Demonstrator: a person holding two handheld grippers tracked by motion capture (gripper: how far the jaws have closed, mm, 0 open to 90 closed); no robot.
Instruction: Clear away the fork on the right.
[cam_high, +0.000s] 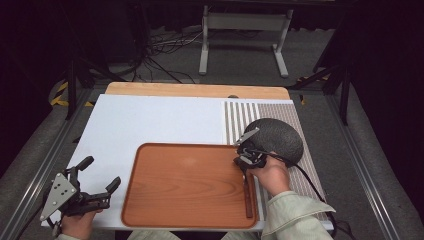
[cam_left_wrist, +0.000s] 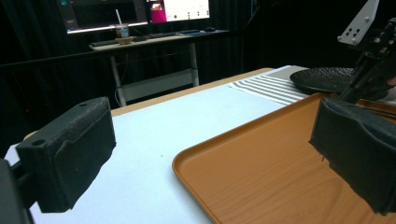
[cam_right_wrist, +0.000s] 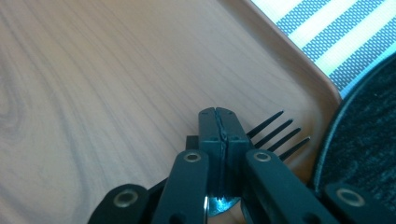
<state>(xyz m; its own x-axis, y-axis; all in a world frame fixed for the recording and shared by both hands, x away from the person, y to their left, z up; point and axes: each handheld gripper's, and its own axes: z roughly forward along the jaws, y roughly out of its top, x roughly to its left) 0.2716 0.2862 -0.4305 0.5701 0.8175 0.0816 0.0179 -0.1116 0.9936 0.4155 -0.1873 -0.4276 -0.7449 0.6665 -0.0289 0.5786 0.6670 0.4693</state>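
Wooden tray (cam_high: 190, 185) flat on white board (cam_high: 150, 120), near table edge; striped mat (cam_high: 240, 120) to its right, carrying dark speckled plate (cam_high: 275, 137)

Right hand (cam_high: 274, 174) in from bottom edge, pale sleeve (cam_high: 292, 212) along tray's right rim, wrist over mat just beside tray. Right gripper (cam_high: 245, 162) pitched forward and down at tray's far right corner, grey plate on top tilted up toward dark plate

Right gripper view: jaws pressed together, no gap between pads, clamped on dark fork (cam_right_wrist: 275, 133). Tines poking out past pads, pointing toward tray's rounded corner; handle running back under linkage. Fork low over tray floor; contact with wood not resolvable. Dark plate edge just beside tines

Left hand (cam_high: 77, 222) at board's near left corner, well apart from right. Left gripper (cam_high: 100, 180) roughly level, aimed across board toward tray's left rim, jaws spread wide, nothing between pads (cam_left_wrist: 70, 149)
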